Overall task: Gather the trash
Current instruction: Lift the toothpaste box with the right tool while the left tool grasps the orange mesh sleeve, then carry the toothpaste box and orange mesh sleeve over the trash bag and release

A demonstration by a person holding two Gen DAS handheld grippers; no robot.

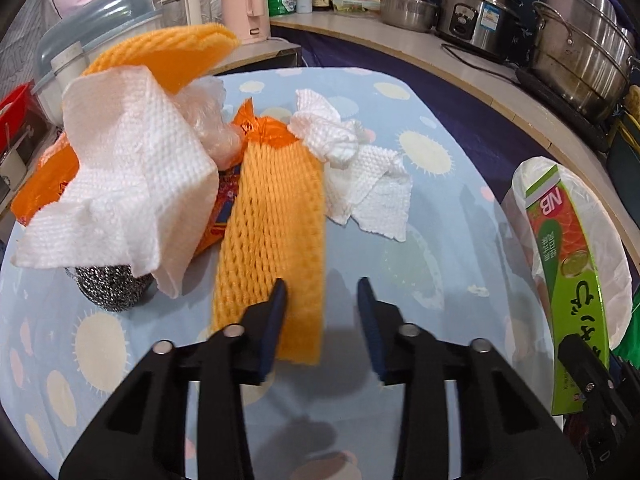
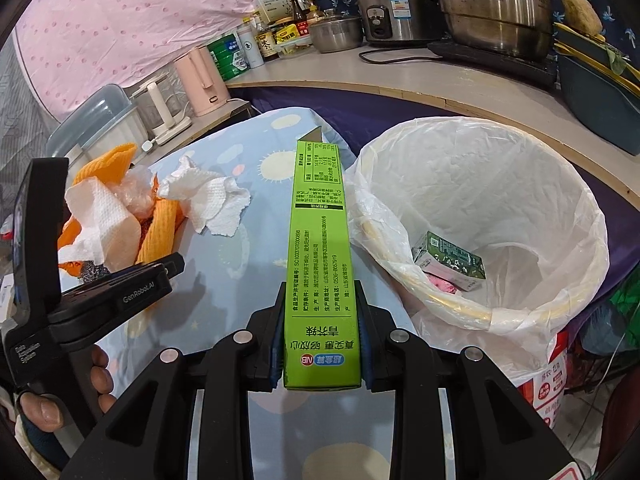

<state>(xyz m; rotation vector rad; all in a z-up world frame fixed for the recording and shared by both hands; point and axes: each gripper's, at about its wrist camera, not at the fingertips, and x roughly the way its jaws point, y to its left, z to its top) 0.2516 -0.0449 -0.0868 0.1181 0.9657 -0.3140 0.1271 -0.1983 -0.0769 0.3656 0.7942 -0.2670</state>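
My right gripper (image 2: pixel 320 292) is shut on a long green box (image 2: pixel 318 240), held above the table just left of the white-lined trash bin (image 2: pixel 560 184). The box also shows in the left wrist view (image 1: pixel 568 280). A crumpled carton (image 2: pixel 448 260) lies in the bin. My left gripper (image 1: pixel 322 292) is open, its left finger over an orange foam net (image 1: pixel 272 240). A trash pile lies beyond: white paper towels (image 1: pixel 132 184), a second crumpled towel (image 1: pixel 360 176), orange wrappers (image 1: pixel 44 188), a steel scourer (image 1: pixel 108 288).
The table (image 1: pixel 440 240) has a blue sun-print cloth. A counter behind holds pots (image 1: pixel 580 60), a rice cooker (image 1: pixel 476 16), bottles and a pink kettle (image 1: pixel 244 4). A plastic container (image 1: pixel 92 32) stands at the far left.
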